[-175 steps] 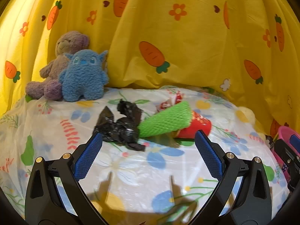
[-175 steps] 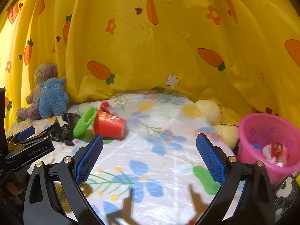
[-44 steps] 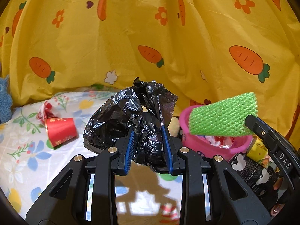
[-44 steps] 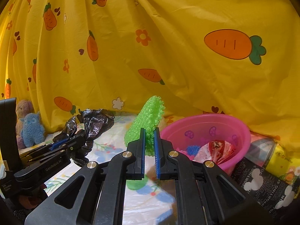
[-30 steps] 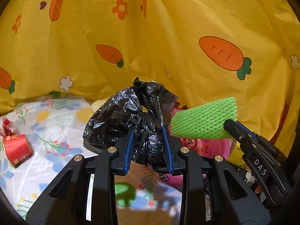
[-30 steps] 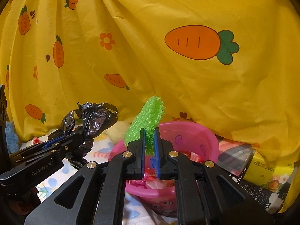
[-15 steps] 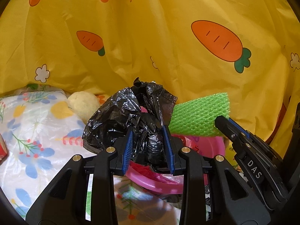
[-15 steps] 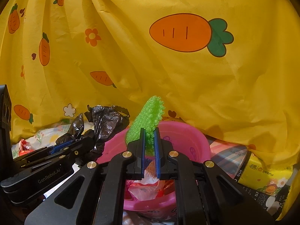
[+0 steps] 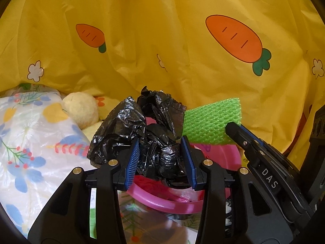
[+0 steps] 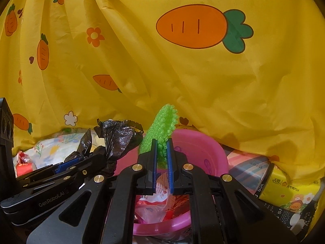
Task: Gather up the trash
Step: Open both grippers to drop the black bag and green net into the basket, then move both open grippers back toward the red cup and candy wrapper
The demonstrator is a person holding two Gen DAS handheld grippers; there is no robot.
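Note:
A crumpled black plastic bag [image 9: 142,126] fills the gap between the blue pads of my left gripper [image 9: 160,162], whose jaws are opening; the pads still touch the bag. It hangs over the near rim of the pink basin [image 9: 162,203]. My right gripper [image 10: 161,158] is shut on a green foam net [image 10: 162,126], which stands up above the basin [image 10: 203,142]. Wrappers lie inside the basin. In the right wrist view the left gripper [image 10: 69,160] sits low at the left with the bag [image 10: 117,136].
A yellow carrot-print curtain [image 10: 182,71] closes off the back. A floral plastic sheet [image 9: 30,142] and a cream plush ball [image 9: 81,109] lie left of the basin. A red cup [image 10: 24,166] is far left. A yellow tissue pack [image 10: 288,187] lies to the right.
Both grippers carried their loads rightward from the sheet to above the pink basin. In the last half second the left jaws have spread wider around the bag.

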